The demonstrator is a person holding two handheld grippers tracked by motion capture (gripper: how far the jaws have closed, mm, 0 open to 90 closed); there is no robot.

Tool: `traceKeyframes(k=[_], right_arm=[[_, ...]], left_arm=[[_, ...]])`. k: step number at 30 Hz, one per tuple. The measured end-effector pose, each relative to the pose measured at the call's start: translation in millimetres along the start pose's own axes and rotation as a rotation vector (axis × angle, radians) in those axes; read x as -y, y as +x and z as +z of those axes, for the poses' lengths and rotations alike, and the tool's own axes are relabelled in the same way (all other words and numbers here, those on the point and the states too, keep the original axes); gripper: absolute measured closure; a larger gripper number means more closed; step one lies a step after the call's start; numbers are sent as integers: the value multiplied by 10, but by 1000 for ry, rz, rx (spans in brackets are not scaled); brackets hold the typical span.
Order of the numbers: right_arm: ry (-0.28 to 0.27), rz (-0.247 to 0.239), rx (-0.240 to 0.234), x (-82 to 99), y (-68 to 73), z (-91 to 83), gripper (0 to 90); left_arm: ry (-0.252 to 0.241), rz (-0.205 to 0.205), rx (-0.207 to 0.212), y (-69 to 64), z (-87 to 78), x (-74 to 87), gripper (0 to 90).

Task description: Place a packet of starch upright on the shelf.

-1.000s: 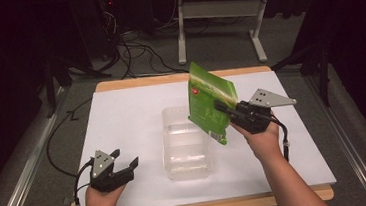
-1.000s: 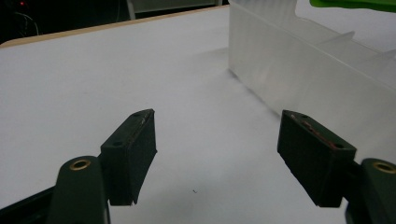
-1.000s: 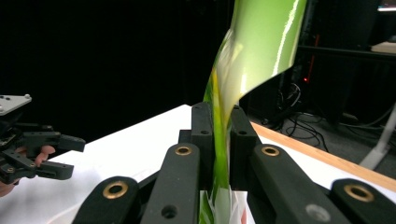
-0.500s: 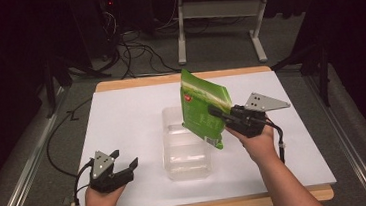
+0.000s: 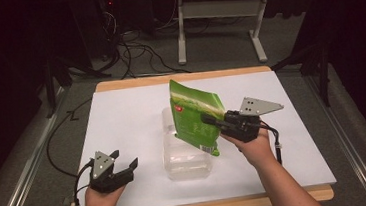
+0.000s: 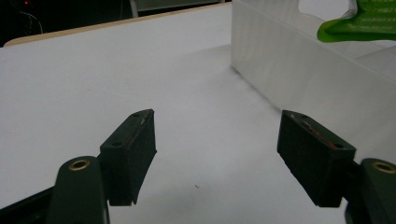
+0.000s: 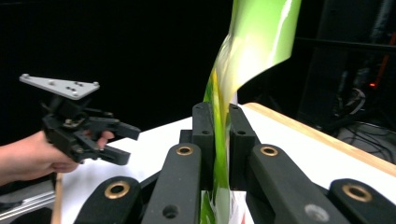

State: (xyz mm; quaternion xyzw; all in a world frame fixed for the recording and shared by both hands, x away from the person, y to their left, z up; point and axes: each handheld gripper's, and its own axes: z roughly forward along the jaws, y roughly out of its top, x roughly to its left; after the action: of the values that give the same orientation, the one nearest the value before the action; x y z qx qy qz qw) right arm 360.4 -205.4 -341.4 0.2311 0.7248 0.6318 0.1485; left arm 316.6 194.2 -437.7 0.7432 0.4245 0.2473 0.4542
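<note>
Seemingly over the clear tub [image 5: 187, 158], right hand-held gripper [image 7: 215, 140] pinches green pouch [image 7: 252, 42].

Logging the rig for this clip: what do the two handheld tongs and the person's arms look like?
Both tongs, left and right, are black linkage frames with brass-coloured pivots and blocky black pads. Each carries a grey three-cornered plate with small holes on top and trails a black cable. The forearms are bare, with no sleeves in sight.

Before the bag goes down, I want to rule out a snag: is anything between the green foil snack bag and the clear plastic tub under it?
Nothing visible: the green foil snack bag hangs over the open clear plastic tub.
</note>
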Motion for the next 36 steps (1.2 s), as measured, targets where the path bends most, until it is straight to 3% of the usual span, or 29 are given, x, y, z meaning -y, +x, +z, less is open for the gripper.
traceKeyframes(k=[7,18,27,36], right_arm=[[16,0,-90,12,34,68,854],[66,4,-161,56,48,136,854],[110,9,-158,109,36,247,853],[138,20,-124,143,50,338,843]], left_arm=[[2,-2,0,2,4,3,290],[3,-2,-1,5,4,5,289],[2,-5,0,7,-6,4,289],[-2,-4,0,11,-14,4,289]])
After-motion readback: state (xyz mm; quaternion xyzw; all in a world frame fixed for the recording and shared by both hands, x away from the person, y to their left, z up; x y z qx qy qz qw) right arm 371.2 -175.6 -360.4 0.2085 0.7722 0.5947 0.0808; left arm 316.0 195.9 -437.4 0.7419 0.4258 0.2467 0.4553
